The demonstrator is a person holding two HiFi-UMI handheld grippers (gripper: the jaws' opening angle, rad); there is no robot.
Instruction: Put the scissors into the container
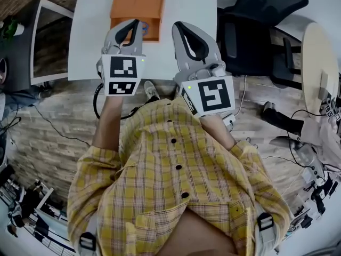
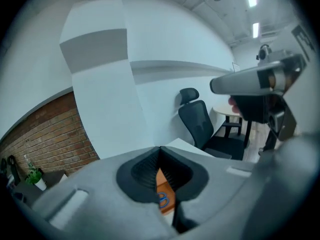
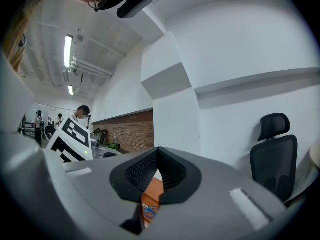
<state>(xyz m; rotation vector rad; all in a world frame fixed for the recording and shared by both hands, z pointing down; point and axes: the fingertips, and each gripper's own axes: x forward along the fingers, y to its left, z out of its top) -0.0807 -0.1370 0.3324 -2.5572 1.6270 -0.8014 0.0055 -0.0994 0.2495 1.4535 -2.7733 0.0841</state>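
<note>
An orange container [image 1: 136,7] stands on the white table [image 1: 90,31], at its middle. Blue-handled scissors [image 1: 147,30] lie inside it, near its front edge. My left gripper [image 1: 135,24] hangs over the container's front, shut with nothing in it. My right gripper [image 1: 179,28] is just right of the container, also shut and empty. In the left gripper view the jaws meet at the tips, and below them the container [image 2: 165,185] and the scissors' blue handle [image 2: 162,200] show. The right gripper view gives the same glimpse of container [image 3: 152,188] and scissors [image 3: 149,212].
A black office chair [image 1: 256,31] stands right of the table and a round pale table [image 1: 319,63] further right. A dark desk with a screen [image 1: 48,41] is at the left. Cables lie on the wooden floor [image 1: 64,127].
</note>
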